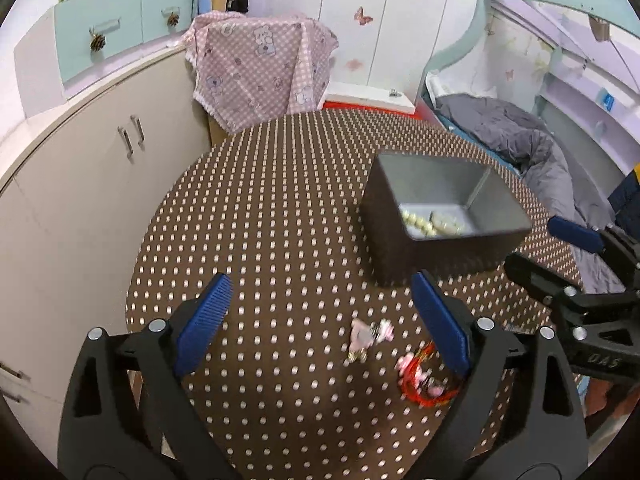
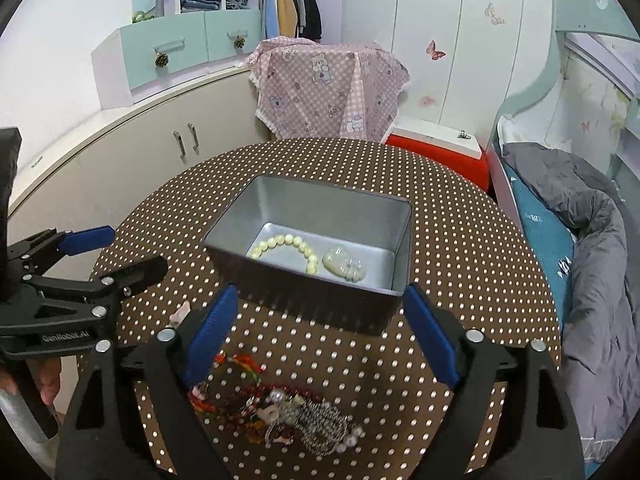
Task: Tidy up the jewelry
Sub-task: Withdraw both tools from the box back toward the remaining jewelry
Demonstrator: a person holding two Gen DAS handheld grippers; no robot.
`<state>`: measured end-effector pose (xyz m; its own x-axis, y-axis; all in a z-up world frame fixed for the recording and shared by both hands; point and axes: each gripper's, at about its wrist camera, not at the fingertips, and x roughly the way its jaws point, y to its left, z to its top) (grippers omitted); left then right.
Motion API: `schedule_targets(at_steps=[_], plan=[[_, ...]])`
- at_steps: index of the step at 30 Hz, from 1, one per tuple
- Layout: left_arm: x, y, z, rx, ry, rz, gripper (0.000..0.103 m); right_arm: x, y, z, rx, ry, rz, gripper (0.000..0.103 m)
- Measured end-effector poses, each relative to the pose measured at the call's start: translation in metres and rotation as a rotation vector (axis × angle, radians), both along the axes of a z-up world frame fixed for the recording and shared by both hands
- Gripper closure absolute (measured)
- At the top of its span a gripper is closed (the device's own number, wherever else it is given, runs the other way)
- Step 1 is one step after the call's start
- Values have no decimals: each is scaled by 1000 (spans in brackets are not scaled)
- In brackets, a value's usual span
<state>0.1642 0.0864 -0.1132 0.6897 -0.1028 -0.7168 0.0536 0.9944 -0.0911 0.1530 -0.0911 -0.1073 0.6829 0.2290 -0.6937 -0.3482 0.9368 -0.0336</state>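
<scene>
A round worktop (image 2: 460, 240) covered in brown cloth with pale dots fills both views. On it stands a rectangular grey metal tin (image 2: 316, 216), open at the top, ahead of the right claw (image 2: 320, 334) and ahead and to the right of the left claw (image 1: 320, 312). Inside the tin lie a cream bead bracelet (image 2: 288, 246) and a pale carved pendant (image 2: 344, 264).

Both claws hover above the worktop with their blue-padded fingers spread wide, holding nothing. White lettering on the left claw's black frame, seen from the right wrist, reads "GenRobot.AI".

Just below the right claw, close to the camera, sits a tangled heap of jewellery (image 2: 296, 416): dark red beads, red cord, silver chain and pearls. Between the left claw's fingers lies a small pink charm piece (image 1: 370, 336), with a red cord bracelet (image 1: 424, 380) near its right finger.

Beyond the worktop are a pink checked cloth with bear prints (image 2: 332, 88) draped over something, cream cabinets (image 2: 132, 160), mint drawers (image 2: 192, 52), white wardrobe doors with butterfly stickers, and to the right a bed with a grey duvet (image 2: 592, 240).
</scene>
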Motion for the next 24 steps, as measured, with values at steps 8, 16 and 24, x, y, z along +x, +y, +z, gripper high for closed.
schedule_targets(at_steps=[8, 16, 24], plan=[[-7, -10, -27, 37, 56, -67, 13, -3, -1, -19, 2, 71, -17, 15], [-5, -22, -41, 85, 55, -116, 32, -6, -2, -33, 8, 121, -21, 15], [0, -26, -44, 105, 50, -121, 70, -8, -2, -37, 7, 136, -27, 15]])
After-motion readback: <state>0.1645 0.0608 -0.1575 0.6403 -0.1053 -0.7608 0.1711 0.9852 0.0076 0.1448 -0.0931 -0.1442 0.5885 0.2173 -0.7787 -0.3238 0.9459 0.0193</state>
